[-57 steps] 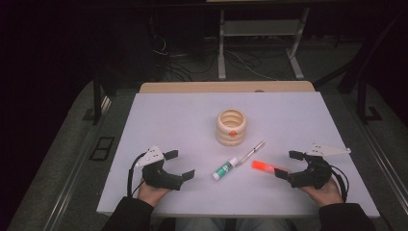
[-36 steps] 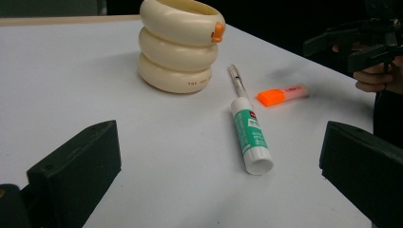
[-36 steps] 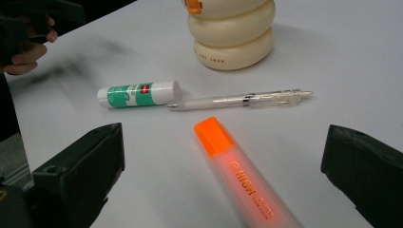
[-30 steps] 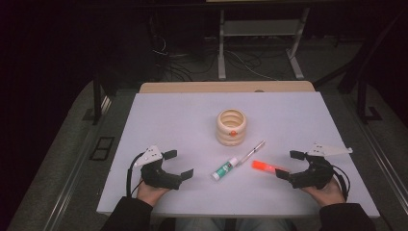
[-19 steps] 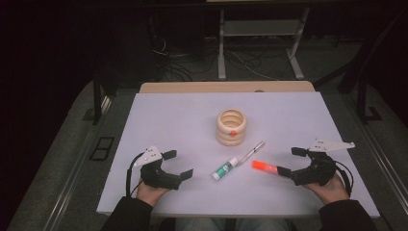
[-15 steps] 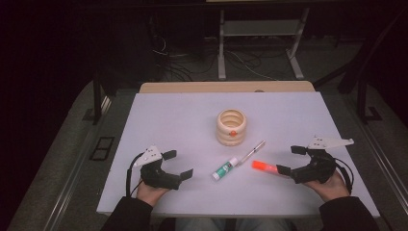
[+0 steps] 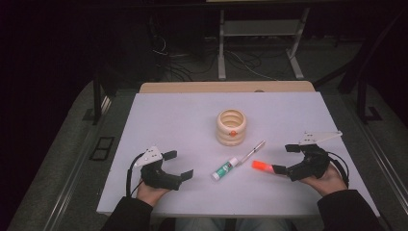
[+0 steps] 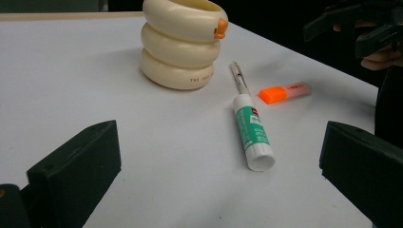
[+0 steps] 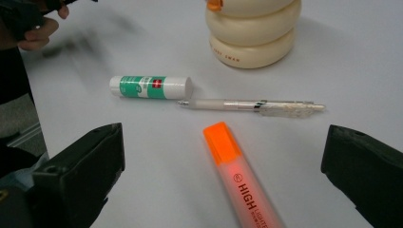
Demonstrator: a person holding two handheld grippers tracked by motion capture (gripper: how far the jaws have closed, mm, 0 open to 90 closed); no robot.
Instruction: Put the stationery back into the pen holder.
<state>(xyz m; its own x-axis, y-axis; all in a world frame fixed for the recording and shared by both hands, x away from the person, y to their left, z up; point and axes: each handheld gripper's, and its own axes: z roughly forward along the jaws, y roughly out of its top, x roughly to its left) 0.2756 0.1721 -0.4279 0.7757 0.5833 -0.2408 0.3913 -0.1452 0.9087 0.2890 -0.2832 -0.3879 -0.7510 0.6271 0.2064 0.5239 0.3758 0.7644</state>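
Right gripper (image 7: 285, 159): jaws wide apart, holding nothing, pointed at the highlighter.
Orange highlighter (image 9: 240, 177): flat on the white table (image 7: 168, 115), between the right jaws, untouched.
Left gripper (image 7: 179, 165): jaws wide apart, holding nothing.
Glue stick (image 8: 253, 131): lying beside the clear pen (image 9: 254, 105).
Ringed cream pen holder (image 7: 231, 126): upright, beyond the pen.

In the right gripper view the orange highlighter (image 9: 242, 183) runs off the bottom edge, so its rear end is cut off, and the top of the cream ring-shaped holder (image 9: 254, 33) is lost past the upper edge. The far left corner there is motion-blurred. In the high view the print on the glue stick (image 7: 224, 169) is too small to read
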